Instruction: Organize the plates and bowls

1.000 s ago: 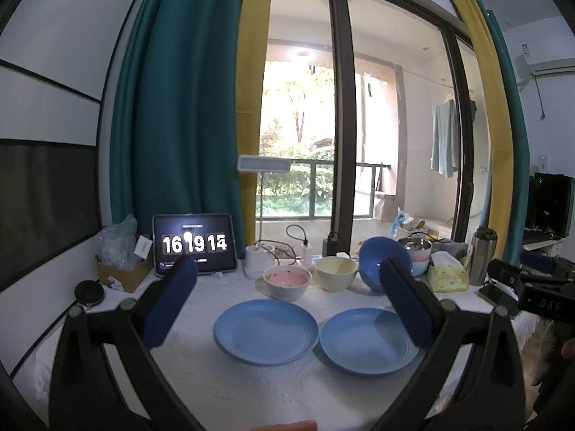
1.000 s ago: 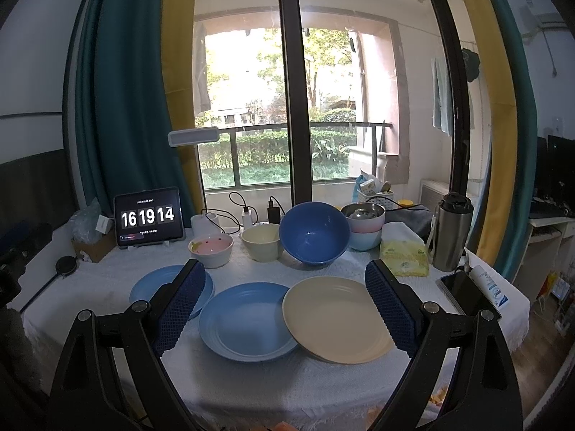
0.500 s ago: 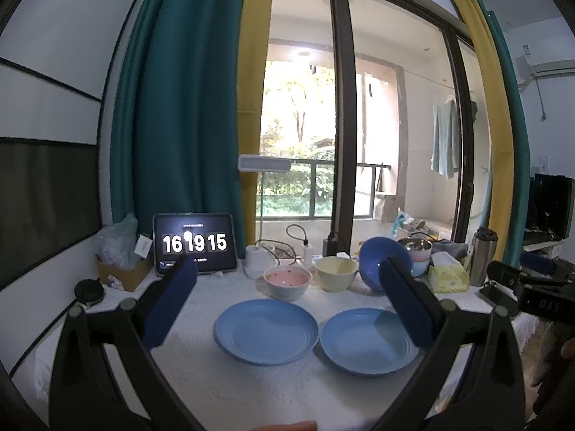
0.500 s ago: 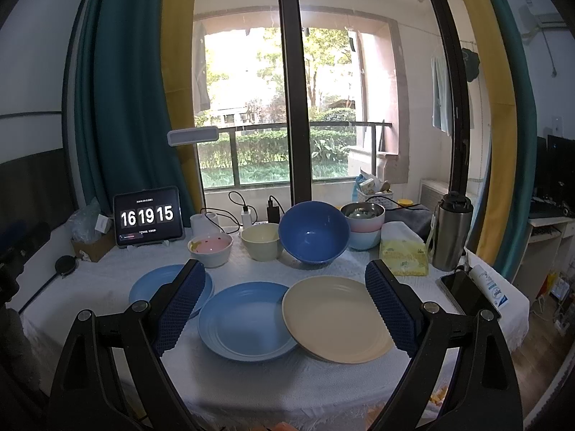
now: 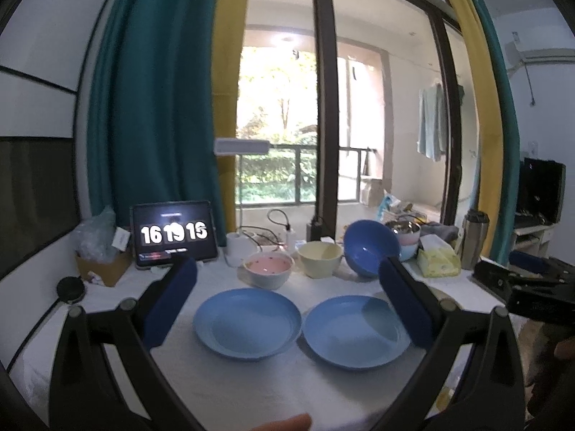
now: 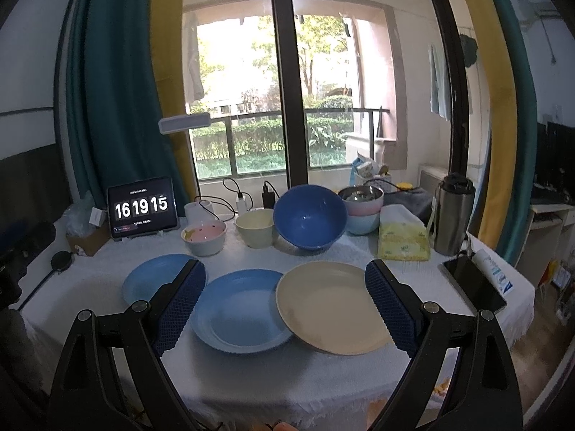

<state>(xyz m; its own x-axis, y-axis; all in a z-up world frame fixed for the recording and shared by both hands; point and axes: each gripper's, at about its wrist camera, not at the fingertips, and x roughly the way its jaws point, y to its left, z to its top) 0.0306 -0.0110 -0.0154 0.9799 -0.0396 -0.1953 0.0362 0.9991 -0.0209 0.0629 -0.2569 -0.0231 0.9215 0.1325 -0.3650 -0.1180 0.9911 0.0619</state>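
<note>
Both tools, left tool (image 5: pixel 287 294) and right tool (image 6: pixel 285 303), hover spread apart and empty above unstacked plates (image 6: pixel 332 310), seemingly poised to begin sorting.

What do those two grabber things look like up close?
Both look alike. The left gripper and the right gripper each have two black, angular plastic arms shaped like a wide V, joined by round silver bolts. Every finger ends in a long dark blue pad with a bumpy, grid-like texture, which shows best in the right wrist view. No cables or labels show on them.
</note>
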